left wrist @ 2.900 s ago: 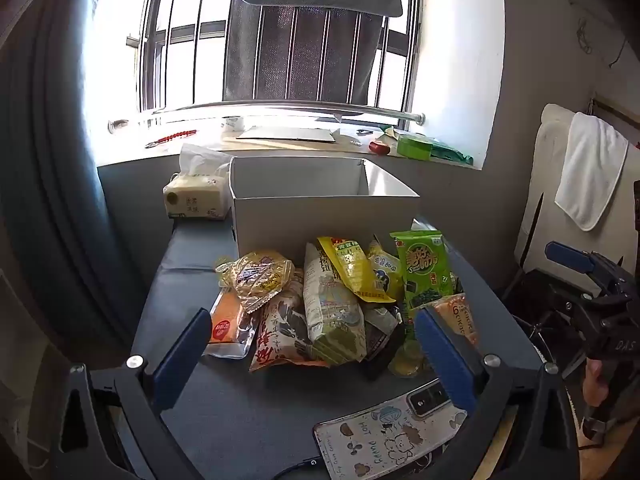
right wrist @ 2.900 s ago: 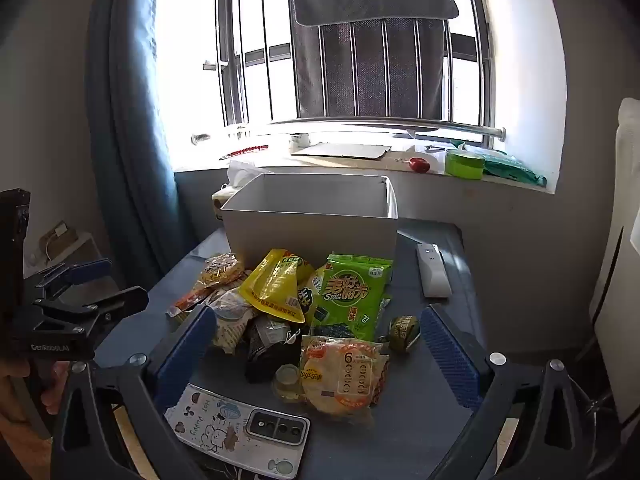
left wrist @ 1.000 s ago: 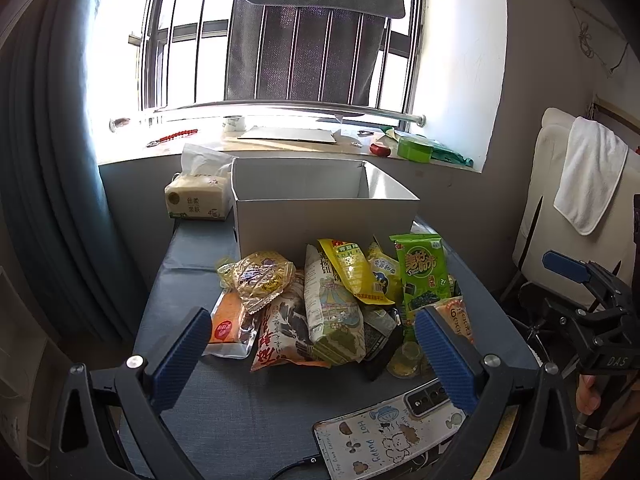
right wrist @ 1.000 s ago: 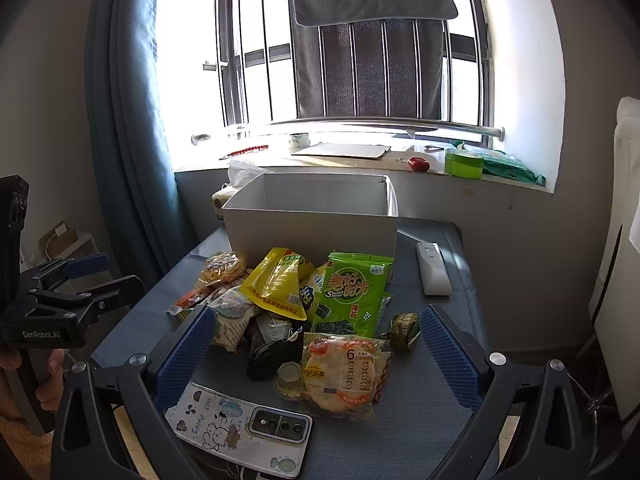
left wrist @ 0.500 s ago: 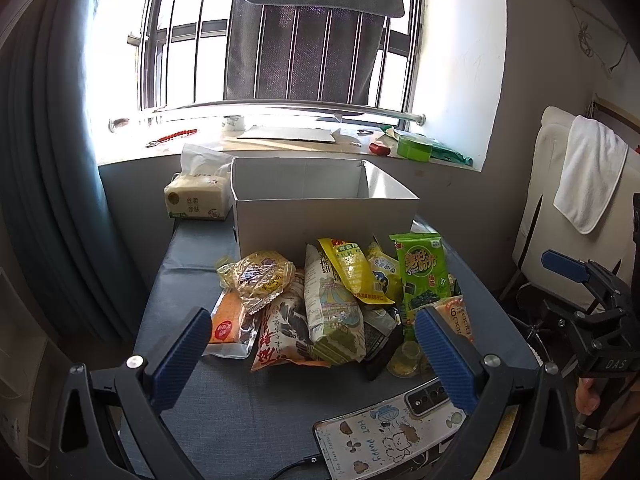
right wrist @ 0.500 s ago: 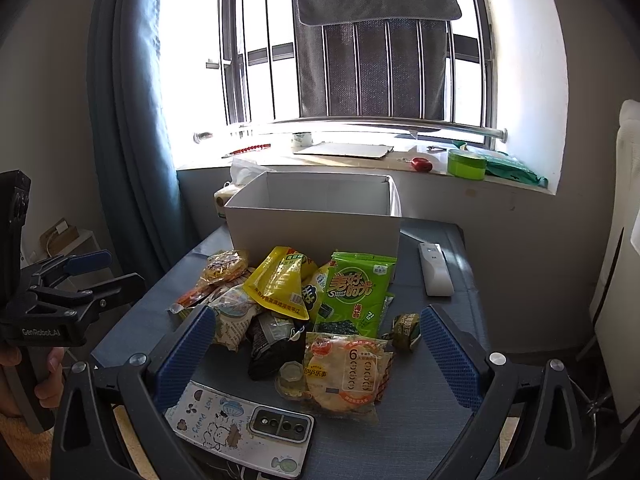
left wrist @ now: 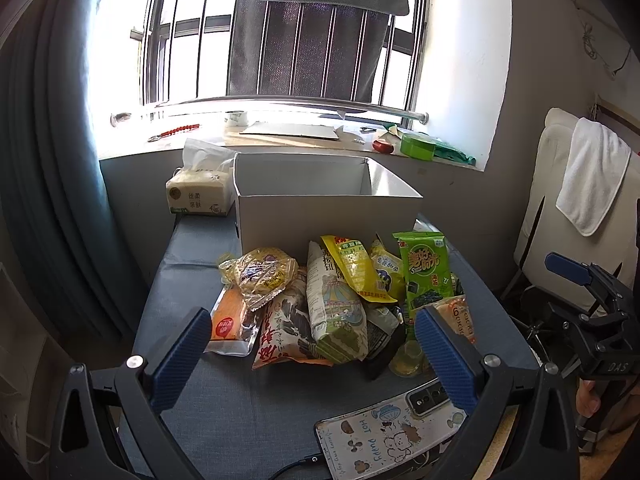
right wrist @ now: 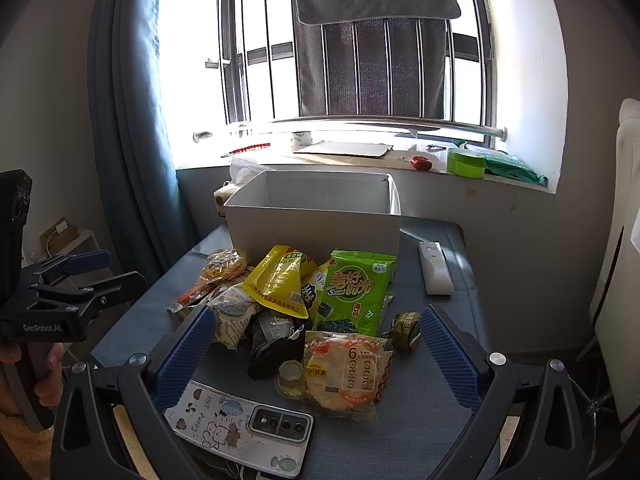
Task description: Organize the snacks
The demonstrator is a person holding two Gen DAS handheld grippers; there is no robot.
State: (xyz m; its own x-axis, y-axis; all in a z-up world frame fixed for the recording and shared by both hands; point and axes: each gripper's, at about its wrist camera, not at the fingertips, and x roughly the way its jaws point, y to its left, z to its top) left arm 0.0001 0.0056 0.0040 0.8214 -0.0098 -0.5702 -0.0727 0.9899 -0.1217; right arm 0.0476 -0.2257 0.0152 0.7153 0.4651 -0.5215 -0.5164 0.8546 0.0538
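Both views show us barely started: from the left gripper, jaws wide and empty, the snacks lie heaped mid-tabletop before the box, while from the right gripper, equally wide and empty, no snack shows in the box.

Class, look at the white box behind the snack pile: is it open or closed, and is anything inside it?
Open: the white box has no lid, and its bare inner walls show in both views. Its floor is hidden behind the front wall, so whether it is empty cannot be told.
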